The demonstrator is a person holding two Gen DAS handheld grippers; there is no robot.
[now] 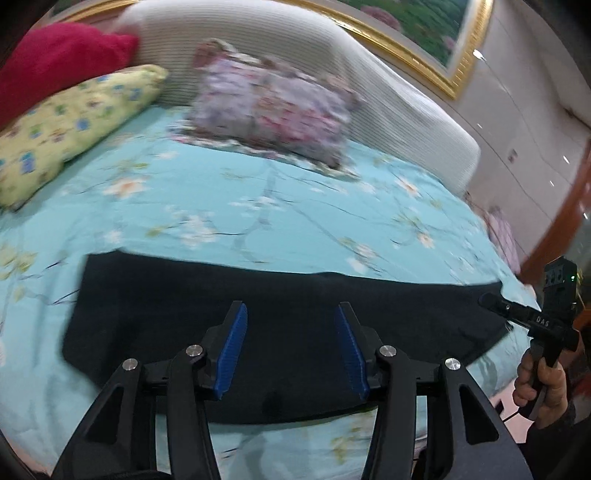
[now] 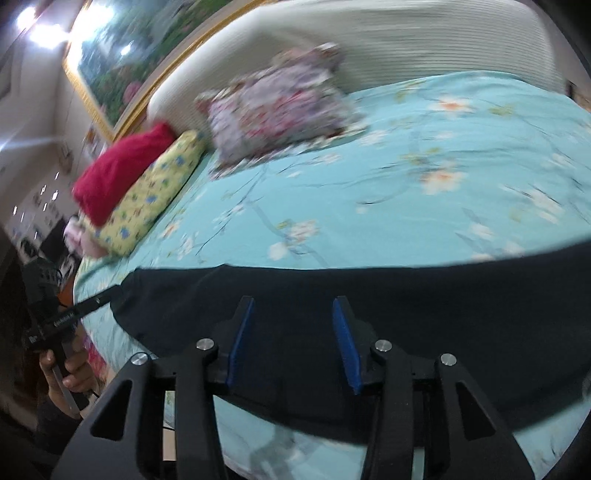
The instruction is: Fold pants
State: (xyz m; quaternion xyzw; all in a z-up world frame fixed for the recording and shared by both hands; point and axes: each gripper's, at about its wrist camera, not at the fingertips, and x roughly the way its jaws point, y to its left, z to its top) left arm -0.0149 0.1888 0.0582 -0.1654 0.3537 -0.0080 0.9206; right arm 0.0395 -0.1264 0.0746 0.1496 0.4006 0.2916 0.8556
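Dark navy pants (image 1: 177, 295) lie flat in a long folded band across the near part of a turquoise floral bedspread (image 1: 258, 206). My left gripper (image 1: 291, 308) hovers over the band's middle, open, with nothing between its blue pads (image 1: 232, 350). In the right wrist view the pants (image 2: 461, 317) stretch from left to right, and my right gripper (image 2: 293, 300) hangs over them, open and empty. Each view shows the other gripper side-on in a hand: the right one (image 1: 493, 301) at the pants' right end, the left one (image 2: 105, 295) at their left end.
A floral cushion (image 1: 273, 107) lies mid-bed, with a yellow pillow (image 1: 74, 125) and a red pillow (image 1: 55, 62) at the left. A ribbed white headboard (image 1: 277, 40) and a gold-framed painting (image 1: 424, 33) stand behind. The bed's near edge runs just below the pants.
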